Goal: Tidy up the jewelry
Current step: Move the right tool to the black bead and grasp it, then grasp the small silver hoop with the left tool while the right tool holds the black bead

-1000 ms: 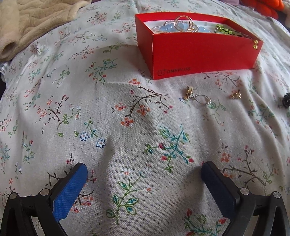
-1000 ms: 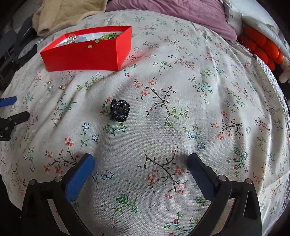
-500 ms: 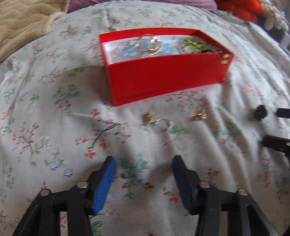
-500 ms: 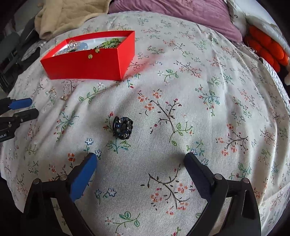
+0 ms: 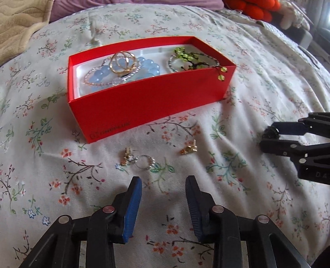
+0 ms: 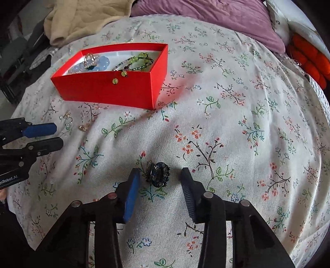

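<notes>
A red box (image 5: 144, 103) on the floral bedspread holds blue bead bracelets, a gold ring and green beads; it also shows in the right wrist view (image 6: 107, 90). A gold earring (image 5: 126, 157), a silver ring (image 5: 145, 162) and another gold earring (image 5: 188, 148) lie in front of it. My left gripper (image 5: 164, 185) is open just short of them. A dark beaded piece (image 6: 158, 174) lies between the fingertips of my open right gripper (image 6: 159, 177), untouched. The left wrist view shows that gripper (image 5: 270, 137) around the dark piece (image 5: 270, 133).
A beige blanket (image 6: 82, 18) and a purple pillow (image 6: 206, 16) lie at the far end of the bed. An orange plush (image 6: 309, 59) sits at the far right. The bedspread (image 6: 237, 134) bulges and wrinkles.
Both grippers moved forward and narrowed. The left came close to the earrings and ring. The right closed in until the dark piece sits between its fingertips.
</notes>
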The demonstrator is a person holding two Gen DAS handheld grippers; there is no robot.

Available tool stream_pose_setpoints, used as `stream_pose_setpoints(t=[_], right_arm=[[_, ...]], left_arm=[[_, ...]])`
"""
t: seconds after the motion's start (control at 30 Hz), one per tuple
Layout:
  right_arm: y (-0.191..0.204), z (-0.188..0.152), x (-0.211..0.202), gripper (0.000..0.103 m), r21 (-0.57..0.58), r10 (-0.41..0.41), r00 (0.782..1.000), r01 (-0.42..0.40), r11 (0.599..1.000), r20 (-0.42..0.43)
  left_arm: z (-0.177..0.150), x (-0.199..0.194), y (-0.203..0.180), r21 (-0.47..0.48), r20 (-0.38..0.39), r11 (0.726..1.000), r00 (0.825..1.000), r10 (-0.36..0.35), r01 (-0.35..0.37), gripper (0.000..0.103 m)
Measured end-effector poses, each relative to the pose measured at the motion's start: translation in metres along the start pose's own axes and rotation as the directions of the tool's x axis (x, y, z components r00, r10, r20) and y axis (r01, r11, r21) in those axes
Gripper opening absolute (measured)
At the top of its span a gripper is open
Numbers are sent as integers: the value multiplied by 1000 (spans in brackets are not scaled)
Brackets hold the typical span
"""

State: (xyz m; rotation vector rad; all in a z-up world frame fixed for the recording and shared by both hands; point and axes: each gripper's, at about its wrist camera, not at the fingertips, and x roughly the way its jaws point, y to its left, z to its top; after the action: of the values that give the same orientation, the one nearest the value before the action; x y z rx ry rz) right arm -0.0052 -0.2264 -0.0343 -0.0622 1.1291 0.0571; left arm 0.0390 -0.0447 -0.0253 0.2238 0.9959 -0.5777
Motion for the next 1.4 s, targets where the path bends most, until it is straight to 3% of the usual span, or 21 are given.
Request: stream_pose_setpoints(t=[0.07,0.37,0.83,1.03,1.17,1.23,1.4], right_arm=[[-2,3,0,25,12,7,1000,-6,1000,-4],[-5,4,-2,25,48,24,999,-22,999,-38],[-8,0,-4,25,65,36,998,-33,997,-44],[-8,1,-6,25,73,35,998,-32,997,-43],[-9,3,-11,25,76,36,999,-34,996,-29],[-8,5,-15,25,75,39,999,-38,996,-18],[-11,9,-26,25,94,51,999,-52,994,11]], left_arm=[[1,2,6,-16,-3,1000,1000,18,-18,37],[2,9,6,-21,-4,997,997,-74,74,36],[11,21,5,-2,-6,1000,1000,15,-15,36],[12,22,3,17,1,999,999,51,-51,15],[10,19,1,33,14,997,997,70,-70,12],[10,16,0,37,19,996,997,75,-76,0],[8,11,2,31,17,997,998,65,-66,0]])
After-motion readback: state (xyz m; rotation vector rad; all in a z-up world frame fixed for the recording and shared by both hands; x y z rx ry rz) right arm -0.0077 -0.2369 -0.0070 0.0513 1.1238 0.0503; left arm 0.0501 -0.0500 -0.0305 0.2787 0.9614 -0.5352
